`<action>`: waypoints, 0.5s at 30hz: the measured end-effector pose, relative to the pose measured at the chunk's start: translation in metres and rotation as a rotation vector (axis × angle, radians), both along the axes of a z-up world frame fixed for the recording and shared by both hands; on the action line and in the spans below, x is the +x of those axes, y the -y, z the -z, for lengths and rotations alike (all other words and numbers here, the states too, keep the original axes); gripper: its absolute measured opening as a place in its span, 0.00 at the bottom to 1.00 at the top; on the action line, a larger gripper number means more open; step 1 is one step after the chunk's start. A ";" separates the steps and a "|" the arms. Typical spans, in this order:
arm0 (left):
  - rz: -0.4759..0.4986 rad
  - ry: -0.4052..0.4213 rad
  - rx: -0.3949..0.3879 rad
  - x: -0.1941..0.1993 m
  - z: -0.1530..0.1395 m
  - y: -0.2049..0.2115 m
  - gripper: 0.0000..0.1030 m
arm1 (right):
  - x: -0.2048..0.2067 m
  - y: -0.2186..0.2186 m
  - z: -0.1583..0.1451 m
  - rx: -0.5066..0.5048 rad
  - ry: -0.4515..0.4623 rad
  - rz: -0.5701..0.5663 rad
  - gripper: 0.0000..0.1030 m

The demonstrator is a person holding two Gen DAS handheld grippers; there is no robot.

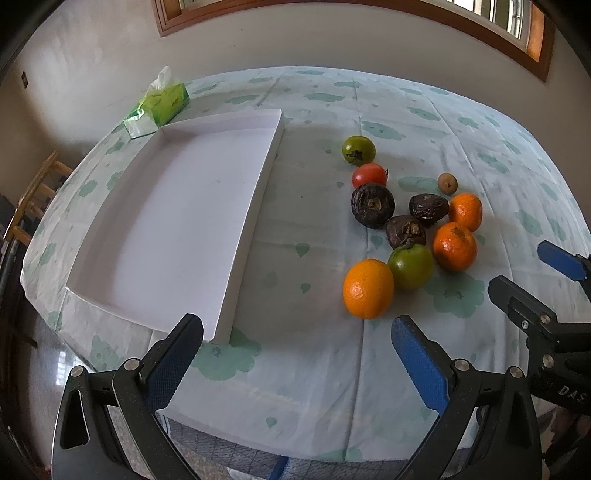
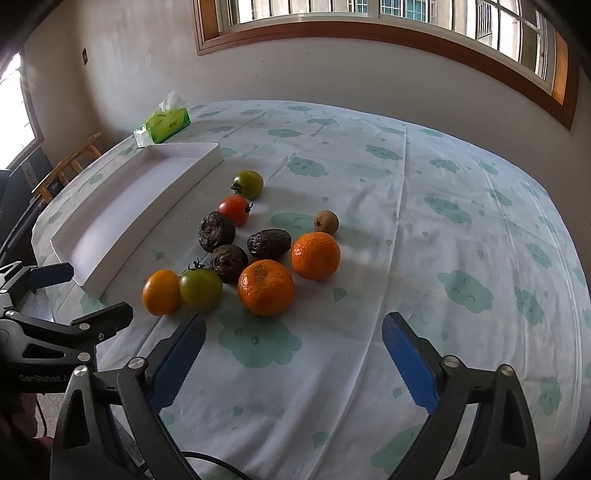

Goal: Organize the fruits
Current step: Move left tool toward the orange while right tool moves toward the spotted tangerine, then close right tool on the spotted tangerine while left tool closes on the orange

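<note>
Soft daylight from the window lights the tablecloth evenly, shadows stay faint, focus is sharp, and fisheye distortion bends and darkens the edges.

White tray, green tissue pack, orange mandarins on a teal-cloud-printed pale tablecloth.
</note>
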State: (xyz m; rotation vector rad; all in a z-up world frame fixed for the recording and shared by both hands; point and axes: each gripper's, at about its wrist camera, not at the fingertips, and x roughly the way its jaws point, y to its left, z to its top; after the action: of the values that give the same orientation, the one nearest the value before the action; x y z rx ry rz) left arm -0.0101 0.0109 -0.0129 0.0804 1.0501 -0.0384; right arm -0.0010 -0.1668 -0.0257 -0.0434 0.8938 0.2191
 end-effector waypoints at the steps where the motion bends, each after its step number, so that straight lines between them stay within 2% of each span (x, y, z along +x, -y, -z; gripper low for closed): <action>1: 0.000 0.001 0.001 0.000 0.000 0.000 0.98 | 0.000 0.000 0.000 0.000 -0.002 -0.003 0.85; 5: -0.004 0.000 0.006 0.000 -0.001 -0.003 0.98 | -0.001 0.000 0.002 0.000 -0.008 -0.008 0.82; 15: 0.002 -0.008 0.005 0.000 0.002 -0.005 0.98 | 0.004 -0.011 0.009 0.001 -0.041 -0.052 0.65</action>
State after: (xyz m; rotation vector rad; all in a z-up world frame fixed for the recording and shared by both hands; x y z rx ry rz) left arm -0.0100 0.0163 -0.0148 0.0862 1.0579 -0.0378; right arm 0.0032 -0.1562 -0.0344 -0.0614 0.9339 0.2701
